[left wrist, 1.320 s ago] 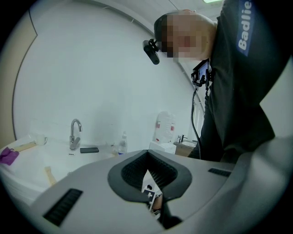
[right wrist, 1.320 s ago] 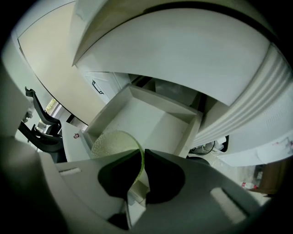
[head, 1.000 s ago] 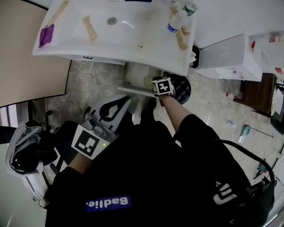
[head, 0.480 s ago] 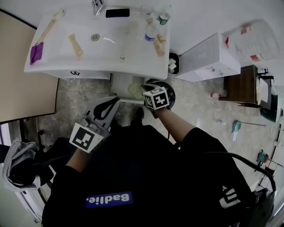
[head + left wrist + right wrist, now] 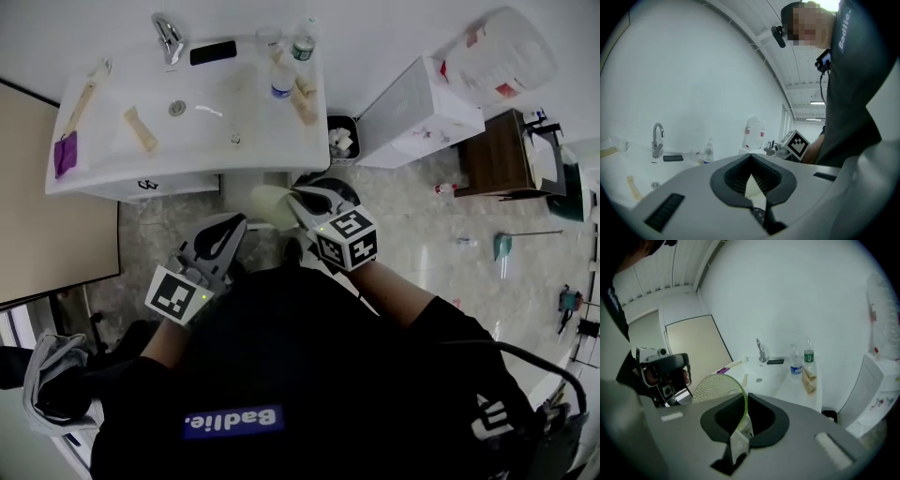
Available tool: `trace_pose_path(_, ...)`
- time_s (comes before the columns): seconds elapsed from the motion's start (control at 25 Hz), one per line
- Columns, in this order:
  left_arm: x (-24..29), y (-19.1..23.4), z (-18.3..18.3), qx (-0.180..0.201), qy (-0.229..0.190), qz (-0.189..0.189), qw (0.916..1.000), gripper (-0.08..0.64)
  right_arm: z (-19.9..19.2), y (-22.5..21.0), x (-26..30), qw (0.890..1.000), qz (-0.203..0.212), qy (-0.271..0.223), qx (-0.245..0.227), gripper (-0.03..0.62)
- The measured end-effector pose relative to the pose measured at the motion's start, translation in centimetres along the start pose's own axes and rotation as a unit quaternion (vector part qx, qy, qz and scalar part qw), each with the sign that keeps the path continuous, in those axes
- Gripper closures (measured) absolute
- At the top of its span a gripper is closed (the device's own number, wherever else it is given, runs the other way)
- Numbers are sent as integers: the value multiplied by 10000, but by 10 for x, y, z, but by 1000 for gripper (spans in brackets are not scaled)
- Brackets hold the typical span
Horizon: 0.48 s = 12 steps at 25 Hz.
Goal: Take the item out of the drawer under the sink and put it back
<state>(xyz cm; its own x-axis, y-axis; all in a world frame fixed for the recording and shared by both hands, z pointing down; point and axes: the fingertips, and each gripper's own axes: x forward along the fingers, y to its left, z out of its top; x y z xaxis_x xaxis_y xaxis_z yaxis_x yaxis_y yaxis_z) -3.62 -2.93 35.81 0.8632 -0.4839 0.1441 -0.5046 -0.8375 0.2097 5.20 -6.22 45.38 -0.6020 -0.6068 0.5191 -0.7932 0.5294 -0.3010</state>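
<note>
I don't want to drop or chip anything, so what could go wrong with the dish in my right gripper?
The right gripper pinches the green-rimmed dish only by its thin rim, so it may pivot or slip out. In the head view the dish hangs close to the sink counter's front edge and might knock against it.

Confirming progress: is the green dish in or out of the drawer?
Out: right claw grips the green dish by its rim, holding it up before the sink.

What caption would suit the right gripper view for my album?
Right gripper clamps a pale green dish by its rim, white sink counter beyond.
</note>
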Motion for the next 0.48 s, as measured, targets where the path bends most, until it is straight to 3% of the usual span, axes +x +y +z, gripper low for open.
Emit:
trace_pose_path(0.24, 6, -9, 1, 33, 21, -135, 9999, 555, 24, 13, -30, 9986, -83, -455, -239, 571)
trace_pose_path(0.48, 5, -10, 2, -5, -10, -88, 10000, 555, 30, 18, -38, 9979, -119, -582, -275, 571)
